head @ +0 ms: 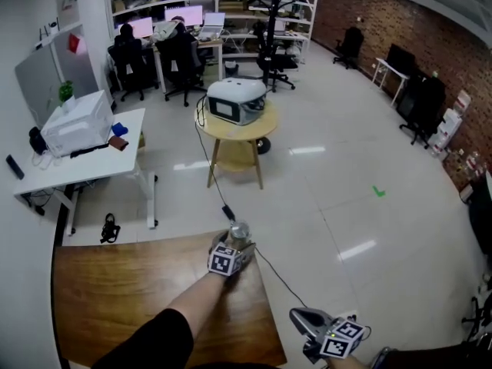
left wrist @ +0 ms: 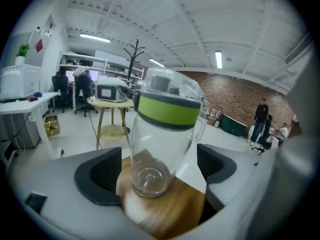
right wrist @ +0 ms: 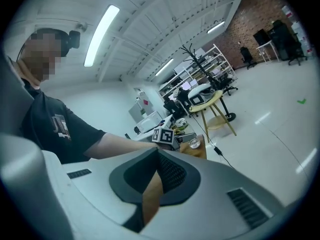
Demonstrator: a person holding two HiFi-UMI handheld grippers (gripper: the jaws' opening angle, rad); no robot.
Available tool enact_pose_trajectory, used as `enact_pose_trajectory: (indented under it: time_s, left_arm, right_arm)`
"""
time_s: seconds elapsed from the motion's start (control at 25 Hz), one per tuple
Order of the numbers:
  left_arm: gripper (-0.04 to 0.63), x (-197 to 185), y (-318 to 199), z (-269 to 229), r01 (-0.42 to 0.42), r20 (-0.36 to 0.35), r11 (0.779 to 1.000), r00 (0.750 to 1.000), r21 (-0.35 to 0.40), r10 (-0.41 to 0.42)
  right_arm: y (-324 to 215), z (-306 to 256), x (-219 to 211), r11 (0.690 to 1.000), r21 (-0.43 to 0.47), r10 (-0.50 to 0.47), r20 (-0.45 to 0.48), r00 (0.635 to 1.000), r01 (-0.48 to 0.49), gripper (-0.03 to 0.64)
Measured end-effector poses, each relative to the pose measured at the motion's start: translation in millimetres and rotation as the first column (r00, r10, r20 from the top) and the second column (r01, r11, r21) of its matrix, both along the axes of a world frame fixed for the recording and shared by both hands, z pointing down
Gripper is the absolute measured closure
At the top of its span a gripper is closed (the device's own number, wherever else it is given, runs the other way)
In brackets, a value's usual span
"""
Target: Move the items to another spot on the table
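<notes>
A clear glass jar (left wrist: 165, 134) with a green band and grey lid stands upright on the wooden table (left wrist: 175, 211), near its far right corner. My left gripper (left wrist: 160, 171) is open around it. The dark pads (left wrist: 102, 176) stand on either side of the glass with gaps showing. In the head view the jar (head: 239, 231) sits just beyond my left gripper (head: 235, 244). My right gripper (head: 306, 323) hangs off the table's right edge, low and near me. Its jaws (right wrist: 155, 176) are shut with nothing in them. The jar (right wrist: 194, 143) is small in the right gripper view.
The wooden table (head: 115, 290) ends just past the jar. On the floor beyond stand a round wooden table (head: 244, 129) with a white appliance (head: 237, 100), a white desk (head: 84, 164) at the left, and office chairs. A cable (head: 223, 206) runs across the floor.
</notes>
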State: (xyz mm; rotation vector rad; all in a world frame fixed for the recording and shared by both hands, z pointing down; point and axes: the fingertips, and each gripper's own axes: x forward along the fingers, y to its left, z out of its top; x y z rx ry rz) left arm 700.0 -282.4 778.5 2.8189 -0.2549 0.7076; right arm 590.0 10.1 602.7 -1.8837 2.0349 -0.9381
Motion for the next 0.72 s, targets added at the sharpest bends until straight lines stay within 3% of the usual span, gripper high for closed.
enact_pose_trajectory:
  time_s: [0.2, 0.28, 0.48, 0.72]
  left_arm:
    - [0.138, 14, -6, 1, -0.053, 0.011, 0.996, 0.999, 0.076, 0.052]
    - [0.25, 12, -4, 4, -0.076, 0.035, 0.992, 0.997, 0.101, 0.073]
    - [0.255, -4, 18, -14, -0.115, 0.002, 0.989, 0.993, 0.088, 0.115]
    - [0.255, -53, 49, -77, -0.141, -0.054, 0.983, 0.988, 0.115, 0.148]
  right_arm:
    - [13, 1, 8, 0.999, -0.017, 0.032, 0.016, 0.999, -0.032, 0.612]
    - [18, 1, 10, 0.999, -0.01, 0.044, 0.022, 0.999, -0.044, 0.612]
    - [24, -6, 5, 1.0, 0.008, 0.03, 0.003, 1.0, -0.03, 0.612]
    - [23, -20, -25, 0.999, 0.047, -0.026, -0.032, 0.999, 0.028, 0.612]
